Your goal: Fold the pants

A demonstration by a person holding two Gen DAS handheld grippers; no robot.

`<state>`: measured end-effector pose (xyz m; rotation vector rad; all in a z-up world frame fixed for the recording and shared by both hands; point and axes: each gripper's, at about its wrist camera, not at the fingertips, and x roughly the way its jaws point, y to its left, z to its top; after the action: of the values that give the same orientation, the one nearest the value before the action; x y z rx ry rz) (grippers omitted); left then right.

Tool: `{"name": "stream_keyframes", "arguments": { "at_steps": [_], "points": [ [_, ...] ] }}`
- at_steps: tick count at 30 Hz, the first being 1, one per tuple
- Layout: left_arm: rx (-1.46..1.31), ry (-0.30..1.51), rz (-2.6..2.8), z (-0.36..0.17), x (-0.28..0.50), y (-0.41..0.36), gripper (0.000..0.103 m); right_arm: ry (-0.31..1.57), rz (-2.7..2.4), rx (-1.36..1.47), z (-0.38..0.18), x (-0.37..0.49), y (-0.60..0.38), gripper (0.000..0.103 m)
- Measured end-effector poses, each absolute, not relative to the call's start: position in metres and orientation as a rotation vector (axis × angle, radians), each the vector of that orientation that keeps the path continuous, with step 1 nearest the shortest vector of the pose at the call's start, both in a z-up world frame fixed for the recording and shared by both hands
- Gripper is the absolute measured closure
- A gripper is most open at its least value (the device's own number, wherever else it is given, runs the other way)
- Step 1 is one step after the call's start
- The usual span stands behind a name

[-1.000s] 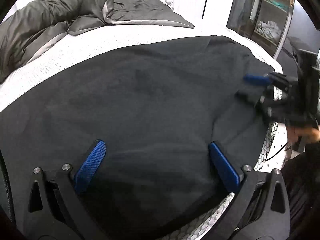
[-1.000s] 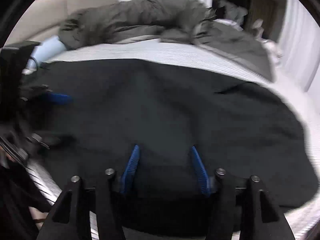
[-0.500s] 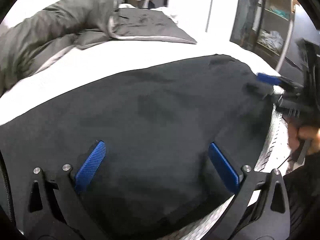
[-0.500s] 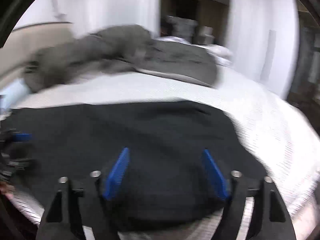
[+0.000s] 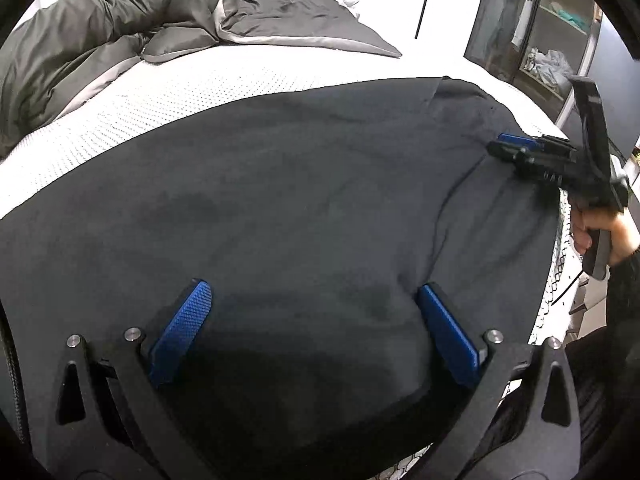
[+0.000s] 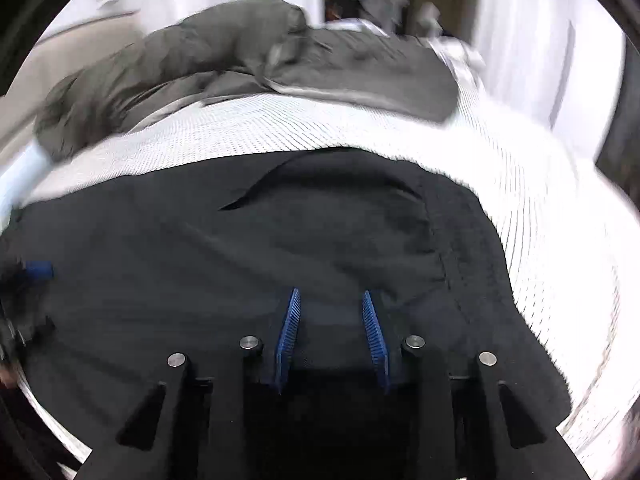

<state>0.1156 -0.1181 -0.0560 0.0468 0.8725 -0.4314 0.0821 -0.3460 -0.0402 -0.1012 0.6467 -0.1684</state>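
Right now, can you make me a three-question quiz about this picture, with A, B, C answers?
1. Where do the pants lie?
A. on the bed
B. on a chair
C. on the floor

2. What colour are the gripper pads?
A. red
B. blue
C. yellow

3. How is the left gripper?
A. wide open
C. holding a sock
B. shut tight

Answers: 1 A, the white bed shows around the black pants. 2 B, both pads are blue. 3 A, its fingers stand far apart over the cloth.

So there's one pair of black pants (image 5: 288, 208), one bed (image 5: 168, 92), one grey duvet (image 5: 100, 36), and two grippers, left (image 5: 312, 300) and right (image 6: 331, 300).
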Motion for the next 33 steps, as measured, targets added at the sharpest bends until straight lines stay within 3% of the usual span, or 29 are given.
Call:
{"name": "stream_keyframes", "arguments": {
  "at_steps": [3,7,8,14,19,23,27,33],
  "points": [
    [0.047,0.869,-0.414,-0.044,0.113,-0.118,0.001,0.635,-0.222,-0.141,-0.034,0.083,-0.323,0.061],
    [0.074,0.752,-0.443,-0.015,0.107,-0.116,0.001,0.613,-0.109,-0.125,-0.015,0.072,-0.277,0.028],
    [0.074,0.746,-0.441,-0.013,0.111,-0.115,0.001,0.612,-0.073,-0.16,-0.015,0.068,-0.256,0.026],
    [0.043,0.859,-0.348,-0.036,0.144,-0.096,0.001,0.671,0.005,-0.334,-0.036,0.096,-0.201,0.026],
    [0.05,0.944,-0.299,-0.061,0.157,-0.09,0.001,0.645,-0.429,-0.301,-0.036,0.092,-0.313,0.026],
    [0.065,0.935,-0.292,-0.064,0.156,-0.093,0.001,0.697,-0.377,0.006,-0.037,0.088,-0.395,0.018],
    [0.016,0.895,-0.294,-0.047,0.149,-0.09,0.001,0.62,-0.403,-0.108,-0.017,0.081,-0.37,0.018],
    [0.04,0.804,-0.352,-0.016,0.154,-0.108,0.001,0.574,-0.109,-0.036,0.007,0.103,-0.314,0.017]
  ]
}}
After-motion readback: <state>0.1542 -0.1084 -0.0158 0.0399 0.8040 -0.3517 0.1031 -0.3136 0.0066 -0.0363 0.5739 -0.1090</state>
